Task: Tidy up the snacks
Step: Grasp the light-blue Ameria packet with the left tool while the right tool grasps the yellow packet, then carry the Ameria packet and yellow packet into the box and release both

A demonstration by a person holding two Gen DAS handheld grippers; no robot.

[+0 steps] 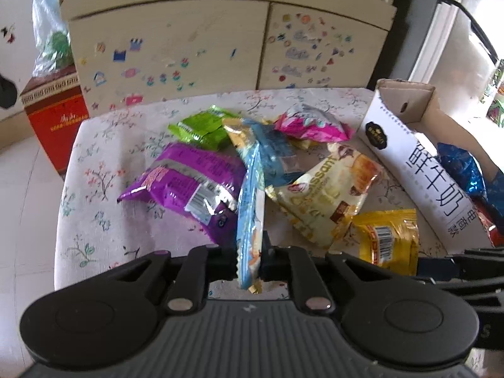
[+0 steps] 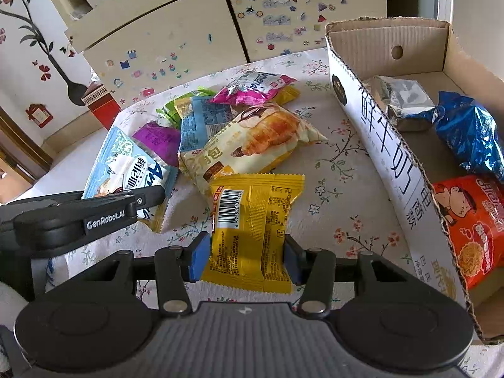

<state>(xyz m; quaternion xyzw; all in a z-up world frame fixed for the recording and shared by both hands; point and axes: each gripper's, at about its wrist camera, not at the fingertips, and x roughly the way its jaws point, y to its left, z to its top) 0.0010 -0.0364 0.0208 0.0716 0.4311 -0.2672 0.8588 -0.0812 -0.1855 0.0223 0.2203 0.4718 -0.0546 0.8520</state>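
- On the flowered tablecloth [image 2: 340, 170], a loose heap of snack packets lies to the left of a cardboard box [image 2: 387, 145] with printed characters along its side.
- Left gripper [image 1: 249, 260]: its jaws are pressed together on the near edge of a light-blue packet [image 1: 250, 217], which stands on edge between the pads.
- Right gripper [image 2: 247, 256]: its blue pads pinch the near end of a yellow packet [image 2: 252, 220], barcode side up, with the far end reaching toward the heap.
- Within the heap, a purple packet [image 1: 186, 186] is at the left, a green one [image 1: 201, 127] beyond it, a pink one [image 1: 312, 124] at the far right, and a croissant packet [image 2: 252, 141] in the middle, just beyond the yellow one.
- Inside the box lie a silver-grey packet [image 2: 403, 100] at the far end, a dark blue foil bag [image 2: 472, 135] and a red noodle packet [image 2: 475, 226] nearest.
- Behind the table stands a cabinet [image 1: 189, 50] covered in small stickers, with a red box [image 1: 53, 119] on the floor at its left.
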